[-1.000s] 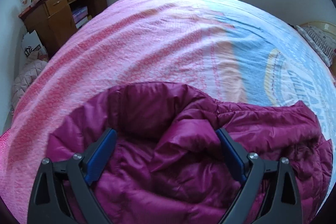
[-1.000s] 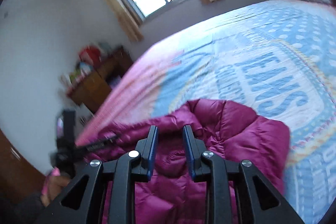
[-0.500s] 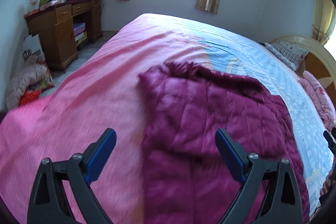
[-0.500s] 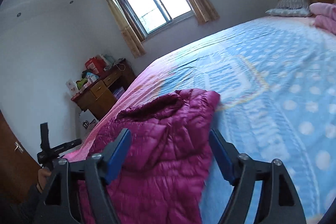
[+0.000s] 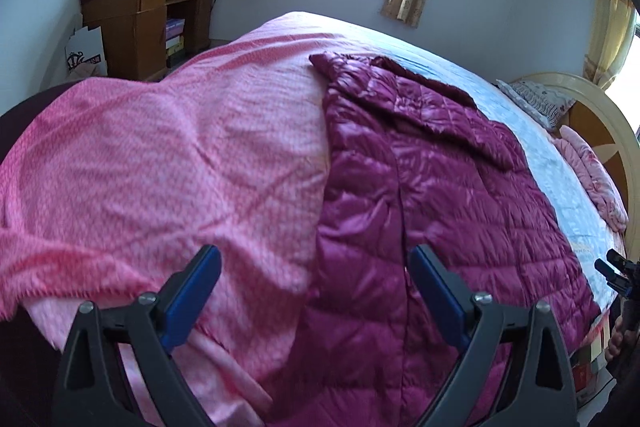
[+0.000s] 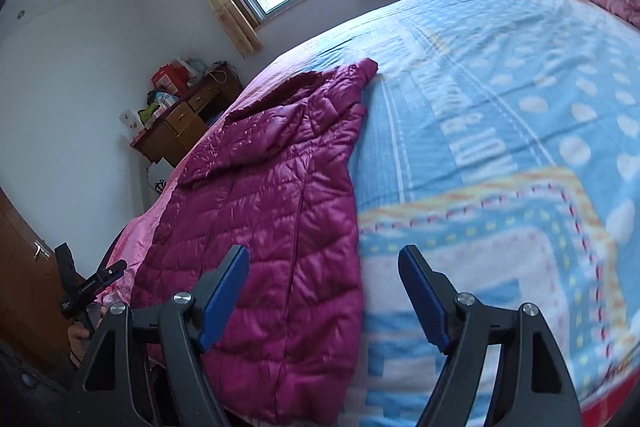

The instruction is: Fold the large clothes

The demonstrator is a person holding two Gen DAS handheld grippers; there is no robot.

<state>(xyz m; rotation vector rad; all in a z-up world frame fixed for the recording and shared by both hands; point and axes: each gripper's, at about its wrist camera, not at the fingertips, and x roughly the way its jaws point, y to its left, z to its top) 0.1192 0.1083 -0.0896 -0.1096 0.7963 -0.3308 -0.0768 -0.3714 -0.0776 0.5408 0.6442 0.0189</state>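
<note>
Jacket point(image 5: 420, 195) lies flat lengthwise on the bed point(image 5: 180, 155), hem at the near edge. Left gripper point(image 5: 316, 291) and right gripper point(image 6: 324, 291) hover over the hem, fingers wide, holding nothing. Best next: each pinches a hem corner, both layers, then lifts evenly toward the collar.

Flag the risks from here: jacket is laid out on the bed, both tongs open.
1. The purple down jacket has its near end hanging over the bed's front edge; the shiny quilted shell could slide off when pulled.
2. It lies across the wrinkled pink blanket, so the left tongs may pinch blanket along with jacket.
3. The right tongs straddle the jacket's edge over the blue sheet; a shallow grip could catch one layer only.
</note>
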